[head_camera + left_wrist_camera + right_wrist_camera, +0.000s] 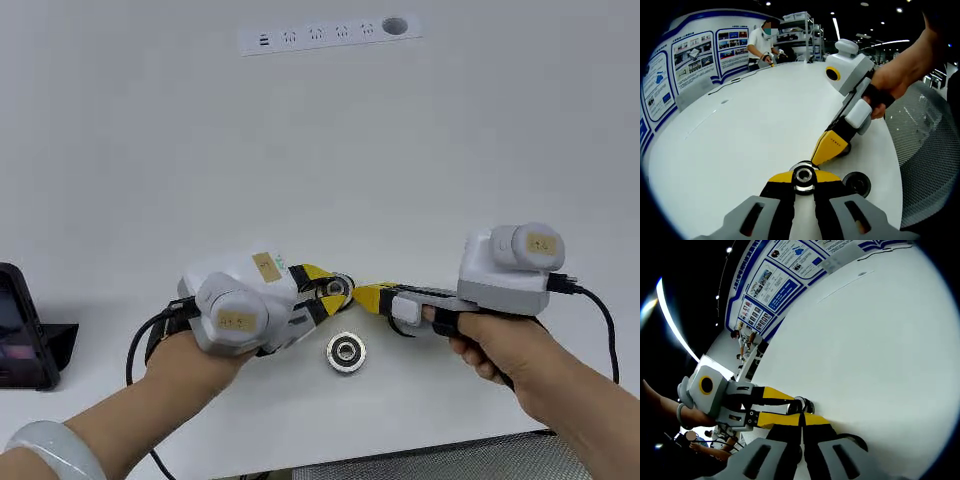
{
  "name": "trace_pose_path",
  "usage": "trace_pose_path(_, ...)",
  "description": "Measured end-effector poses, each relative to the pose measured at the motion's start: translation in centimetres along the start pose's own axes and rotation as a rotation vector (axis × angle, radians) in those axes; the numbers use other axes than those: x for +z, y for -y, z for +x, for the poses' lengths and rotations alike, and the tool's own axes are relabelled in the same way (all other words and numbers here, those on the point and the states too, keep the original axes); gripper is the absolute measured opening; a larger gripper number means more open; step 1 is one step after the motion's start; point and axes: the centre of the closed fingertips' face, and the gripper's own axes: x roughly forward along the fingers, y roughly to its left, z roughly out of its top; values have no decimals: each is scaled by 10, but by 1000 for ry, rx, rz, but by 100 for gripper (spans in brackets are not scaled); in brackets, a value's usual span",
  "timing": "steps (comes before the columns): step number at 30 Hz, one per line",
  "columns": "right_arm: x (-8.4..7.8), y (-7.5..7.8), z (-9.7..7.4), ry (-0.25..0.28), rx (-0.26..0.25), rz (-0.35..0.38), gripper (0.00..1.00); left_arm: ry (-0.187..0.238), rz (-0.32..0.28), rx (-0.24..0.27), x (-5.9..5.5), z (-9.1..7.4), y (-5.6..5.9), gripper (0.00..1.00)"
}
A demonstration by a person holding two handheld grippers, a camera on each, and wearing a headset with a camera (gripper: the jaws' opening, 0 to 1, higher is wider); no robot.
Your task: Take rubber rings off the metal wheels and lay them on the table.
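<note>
head view: left tongs (330, 289) half hide the gripped wheel (340, 286).

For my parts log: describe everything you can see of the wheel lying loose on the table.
The loose wheel lies flat on the white table, just nearer the person than both claw tips. A small disc: shiny metal hub, dark centre hole, black rubber ring around it. Nothing touches it; the left claw, shut on another wheel, and the right claw are apart from it.
</note>
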Motion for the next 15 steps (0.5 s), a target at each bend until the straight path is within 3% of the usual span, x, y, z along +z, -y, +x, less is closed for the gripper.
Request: trace_pose_path(15,4,-14,1,18,31,-8,2,2,2,-3,0,0,0,14)
